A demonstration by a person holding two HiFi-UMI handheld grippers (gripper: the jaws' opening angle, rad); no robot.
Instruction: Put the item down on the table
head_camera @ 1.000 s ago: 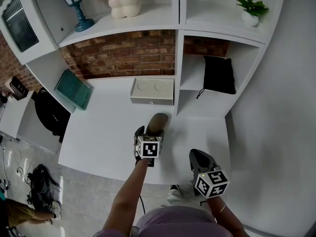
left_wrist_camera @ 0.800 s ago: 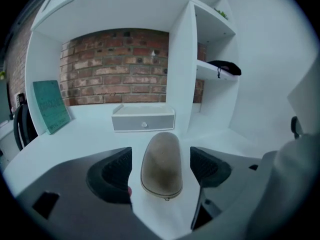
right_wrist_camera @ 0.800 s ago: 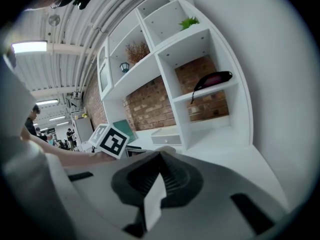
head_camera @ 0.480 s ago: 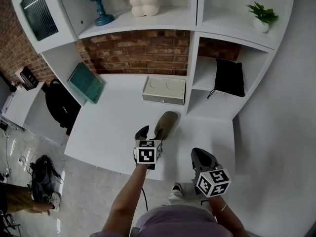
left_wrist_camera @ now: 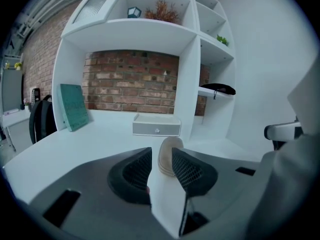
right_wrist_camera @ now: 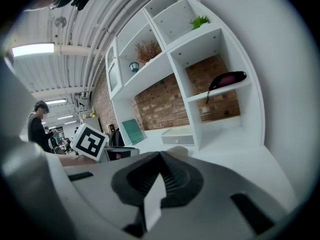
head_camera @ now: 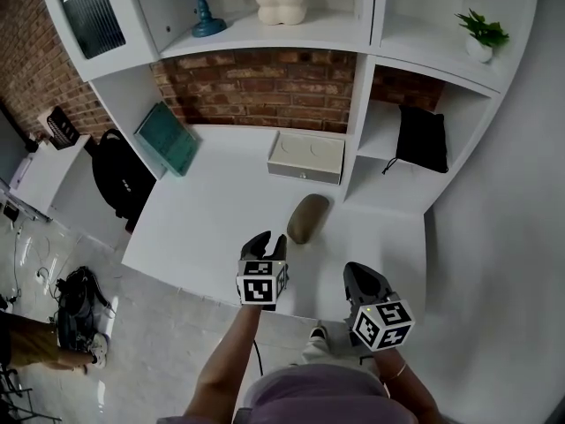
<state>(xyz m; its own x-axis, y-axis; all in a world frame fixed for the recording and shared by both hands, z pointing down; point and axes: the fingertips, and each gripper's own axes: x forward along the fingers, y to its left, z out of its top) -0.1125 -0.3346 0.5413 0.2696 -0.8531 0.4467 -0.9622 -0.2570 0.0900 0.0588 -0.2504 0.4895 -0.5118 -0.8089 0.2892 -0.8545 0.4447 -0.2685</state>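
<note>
The item, a tan oblong pouch (head_camera: 308, 218), lies flat on the white table (head_camera: 212, 228), with nothing touching it. My left gripper (head_camera: 265, 242) sits just short of its near end, toward the table's front edge. Its jaws are closing with a narrow gap left and nothing between them. In the left gripper view the pouch (left_wrist_camera: 167, 153) shows beyond the left gripper (left_wrist_camera: 161, 168), apart from the dark ribbed pads (left_wrist_camera: 137, 170). My right gripper (head_camera: 360, 277) hovers at the front right of the table. The right gripper view shows the right gripper (right_wrist_camera: 160, 176) shut and empty.
A white two-dimple drawer box (head_camera: 305, 157) stands against the brick back wall, behind the pouch. A teal book (head_camera: 166, 138) leans at the left. A black bag (head_camera: 422, 140) lies on the right shelf. A black backpack (head_camera: 121, 179) hangs beside the table's left edge.
The left gripper has drawn back from the pouch toward the table's front edge, and its jaws have narrowed. The pouch stays lying on the table. The right gripper has hardly moved.
</note>
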